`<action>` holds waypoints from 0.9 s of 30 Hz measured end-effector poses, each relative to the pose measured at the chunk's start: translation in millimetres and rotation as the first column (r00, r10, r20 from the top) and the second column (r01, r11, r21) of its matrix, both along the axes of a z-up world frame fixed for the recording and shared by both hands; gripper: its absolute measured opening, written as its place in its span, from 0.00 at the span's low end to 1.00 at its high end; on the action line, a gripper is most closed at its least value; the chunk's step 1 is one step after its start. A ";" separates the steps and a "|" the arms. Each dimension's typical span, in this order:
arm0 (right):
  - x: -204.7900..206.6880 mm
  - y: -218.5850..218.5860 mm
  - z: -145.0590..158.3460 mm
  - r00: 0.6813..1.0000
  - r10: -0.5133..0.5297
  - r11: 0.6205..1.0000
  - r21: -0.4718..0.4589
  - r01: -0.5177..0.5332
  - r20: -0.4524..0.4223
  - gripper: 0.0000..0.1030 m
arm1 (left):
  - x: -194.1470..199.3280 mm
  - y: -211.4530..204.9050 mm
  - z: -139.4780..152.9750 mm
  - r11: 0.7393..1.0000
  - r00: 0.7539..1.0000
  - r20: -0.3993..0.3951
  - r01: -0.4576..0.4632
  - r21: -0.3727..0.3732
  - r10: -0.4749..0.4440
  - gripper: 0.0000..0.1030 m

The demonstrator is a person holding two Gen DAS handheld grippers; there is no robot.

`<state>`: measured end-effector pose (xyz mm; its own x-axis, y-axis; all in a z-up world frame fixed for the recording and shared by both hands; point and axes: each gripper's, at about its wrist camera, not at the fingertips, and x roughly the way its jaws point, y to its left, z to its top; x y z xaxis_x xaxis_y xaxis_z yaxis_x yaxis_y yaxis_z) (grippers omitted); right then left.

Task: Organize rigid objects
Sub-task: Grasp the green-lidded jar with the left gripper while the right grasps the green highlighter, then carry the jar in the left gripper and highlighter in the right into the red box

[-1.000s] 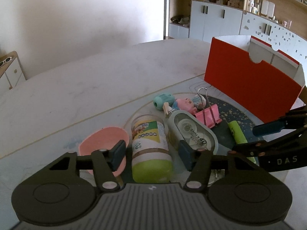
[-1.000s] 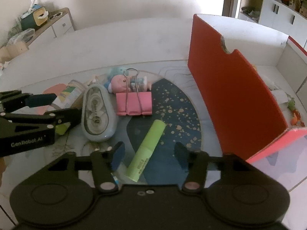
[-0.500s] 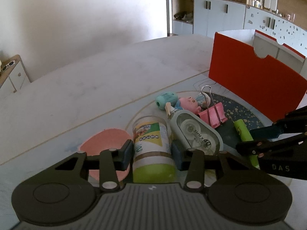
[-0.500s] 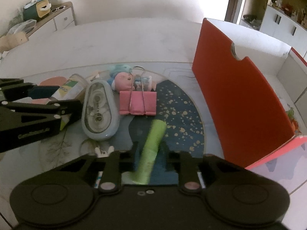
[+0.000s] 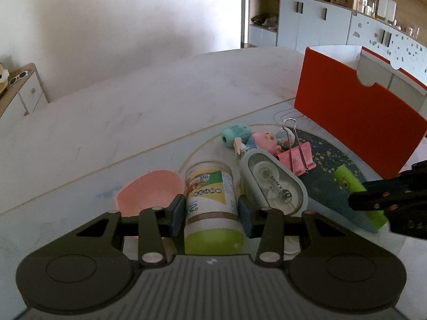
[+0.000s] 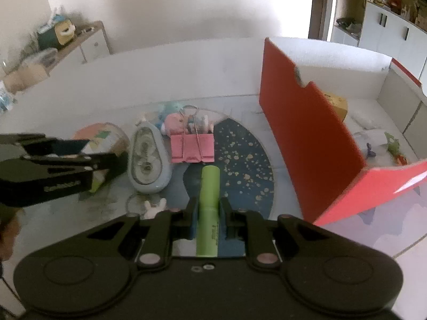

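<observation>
While both grippers are occupied, two holds are recorded: the left gripper (image 5: 210,212) is closed on a lying jar (image 5: 212,213) with a green lid, its pads pressed against the labelled wall; the right gripper (image 6: 208,220) is clamped on a green highlighter (image 6: 209,210), which points forward between the narrowly set jaws. Both items sit low over the patterned mat (image 6: 248,160), beside the red storage box (image 6: 307,138).

Risks, as judged: the round jar could be rolled or slipped out if lifted with a tilt, since only a narrow band is gripped; the tape dispenser (image 5: 275,184), just beside the left fingers, could be dragged. The highlighter, held near its rear, could pivot downward and catch the box's red wall.

Count on the mat: one jar, one highlighter, one tape dispenser, one pink binder clip (image 6: 192,148), one pink toy figure (image 5: 264,140), one teal sharpener (image 5: 236,134), one small white figure (image 6: 154,206). Box contents are not clearly countable.
</observation>
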<state>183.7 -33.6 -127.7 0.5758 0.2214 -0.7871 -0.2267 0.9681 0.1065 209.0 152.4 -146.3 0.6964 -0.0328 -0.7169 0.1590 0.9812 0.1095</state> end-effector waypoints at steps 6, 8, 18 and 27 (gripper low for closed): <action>-16.4 -13.8 23.4 1.000 0.019 0.999 0.051 -0.020 0.024 0.16 | -11.4 2.7 6.7 0.999 1.000 0.005 -0.028 -0.027 0.028 0.41; -20.4 -19.3 31.5 0.999 0.021 0.997 0.067 -0.023 0.036 0.16 | -15.1 2.6 10.9 0.999 0.999 0.007 -0.035 -0.038 0.035 0.41; -24.9 -50.5 63.8 0.996 0.015 0.993 0.117 -0.025 0.084 0.16 | -36.6 -5.6 41.9 0.996 0.997 0.041 -0.058 -0.075 0.061 0.41; -12.5 -95.9 85.6 0.992 0.003 0.987 0.156 -0.023 0.123 0.16 | -45.6 -26.7 69.7 0.992 0.995 0.063 -0.070 -0.102 0.077 0.41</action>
<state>171.1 -129.5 -42.1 0.6618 0.3446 -0.6658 -0.2596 0.9385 0.2277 163.4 125.8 -76.5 0.7457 -0.0482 -0.6645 0.0814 0.9965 0.0190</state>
